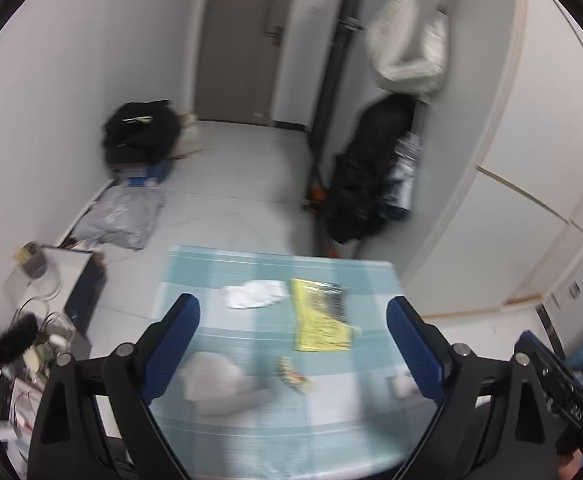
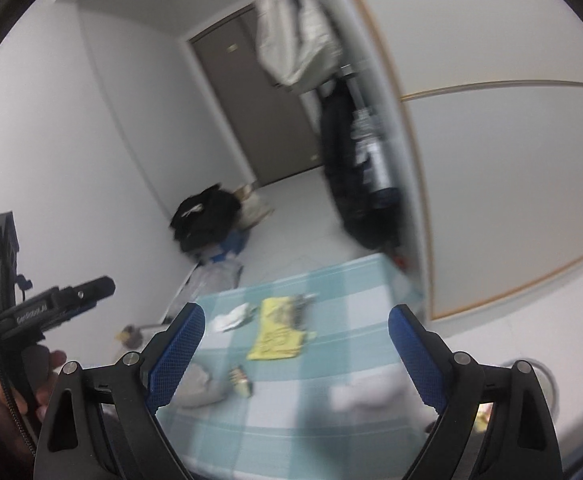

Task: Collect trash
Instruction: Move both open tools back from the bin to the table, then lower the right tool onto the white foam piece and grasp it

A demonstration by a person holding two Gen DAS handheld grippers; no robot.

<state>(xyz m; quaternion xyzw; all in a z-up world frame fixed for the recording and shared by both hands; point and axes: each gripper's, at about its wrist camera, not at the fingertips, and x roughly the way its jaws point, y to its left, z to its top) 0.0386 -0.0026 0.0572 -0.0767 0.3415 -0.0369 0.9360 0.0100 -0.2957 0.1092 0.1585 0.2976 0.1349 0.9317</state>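
A small table with a blue-and-white checked cloth (image 1: 331,412) (image 2: 355,312) carries scattered trash. A yellow wrapper (image 1: 319,314) (image 2: 277,334) lies in the middle. A crumpled white tissue (image 1: 253,294) (image 2: 231,318) lies to its far left. A grey crumpled wad (image 1: 217,382) (image 2: 199,386) and a small colourful wrapper (image 1: 293,376) (image 2: 241,382) lie nearer. A white crumpled piece (image 1: 403,386) (image 2: 367,394) lies at the right. My left gripper (image 1: 293,336) and right gripper (image 2: 295,344) are both open and empty, above the table's near side.
The floor beyond holds a black bag (image 1: 141,132), a grey plastic bag (image 1: 121,216) and black luggage (image 1: 365,184) by the white wardrobe (image 1: 531,160). A white bag (image 1: 409,44) hangs above. A cluttered shelf (image 1: 39,320) stands left of the table.
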